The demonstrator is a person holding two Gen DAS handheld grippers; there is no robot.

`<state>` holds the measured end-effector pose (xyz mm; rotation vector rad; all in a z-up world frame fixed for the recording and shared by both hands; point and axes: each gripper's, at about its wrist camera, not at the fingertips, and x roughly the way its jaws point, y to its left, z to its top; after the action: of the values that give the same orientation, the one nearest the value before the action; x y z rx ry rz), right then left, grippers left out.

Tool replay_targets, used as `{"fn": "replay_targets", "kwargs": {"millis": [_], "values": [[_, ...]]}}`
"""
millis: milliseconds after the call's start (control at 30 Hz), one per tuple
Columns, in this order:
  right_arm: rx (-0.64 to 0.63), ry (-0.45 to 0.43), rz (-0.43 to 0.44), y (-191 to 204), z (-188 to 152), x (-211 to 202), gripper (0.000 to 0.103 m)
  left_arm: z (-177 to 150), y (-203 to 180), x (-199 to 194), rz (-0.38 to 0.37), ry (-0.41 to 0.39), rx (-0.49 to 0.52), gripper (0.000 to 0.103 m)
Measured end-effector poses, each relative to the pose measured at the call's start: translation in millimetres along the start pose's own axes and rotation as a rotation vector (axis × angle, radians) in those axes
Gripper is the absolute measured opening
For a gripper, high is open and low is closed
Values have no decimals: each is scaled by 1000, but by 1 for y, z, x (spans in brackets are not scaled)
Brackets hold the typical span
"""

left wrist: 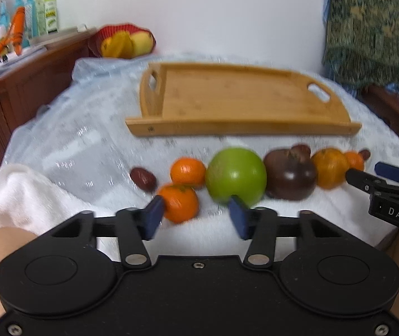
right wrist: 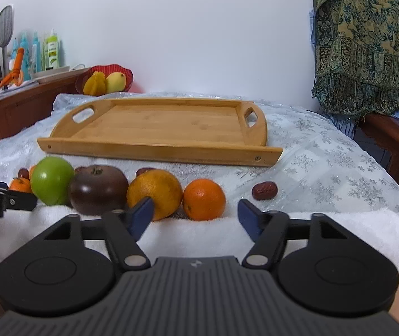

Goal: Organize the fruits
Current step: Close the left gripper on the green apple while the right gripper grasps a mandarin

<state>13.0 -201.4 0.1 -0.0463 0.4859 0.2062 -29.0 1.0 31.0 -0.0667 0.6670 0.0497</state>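
Observation:
A row of fruit lies on the white towel in front of an empty bamboo tray (left wrist: pixel 227 98) (right wrist: pixel 157 123). Left to right: a red date (left wrist: pixel 143 178), two mandarins (left wrist: pixel 180 202) (left wrist: pixel 187 172), a green apple (left wrist: pixel 236 179) (right wrist: pixel 51 180), a dark purple fruit (left wrist: pixel 290 177) (right wrist: pixel 97 190), a yellow-orange orange (left wrist: pixel 329 171) (right wrist: pixel 154 193), a small orange (right wrist: pixel 203 198) and a date (right wrist: pixel 264 190). My left gripper (left wrist: pixel 196 211) is open, close before the near mandarin and the apple. My right gripper (right wrist: pixel 195 210) is open, close before the small orange.
A red basket (right wrist: pixel 104 81) with yellow fruit stands behind the tray. A wooden sideboard (left wrist: pixel 17 92) with bottles is on the left. A patterned cloth (right wrist: pixel 364 44) hangs over a chair on the right. A folded white towel (left wrist: pixel 17 193) covers the table's front.

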Motion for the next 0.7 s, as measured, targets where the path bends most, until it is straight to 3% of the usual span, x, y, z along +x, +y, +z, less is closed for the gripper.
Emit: {"fn": "replay_targets", "kwargs": {"millis": [167,233,500,700], "values": [[-17,0,-2,-1,4,3,52,7,-3,-9,-66,-47,3,40],[-17,5,-4,-3,5,5,50,8,-5,-5,-77,-39,0,40],[-2,74,26,-17,4,15,47,13,-5,14,-140,-8,-38,46],[-25,79,47,-14,5,21,48,14,-7,30,-157,2,-63,53]]}}
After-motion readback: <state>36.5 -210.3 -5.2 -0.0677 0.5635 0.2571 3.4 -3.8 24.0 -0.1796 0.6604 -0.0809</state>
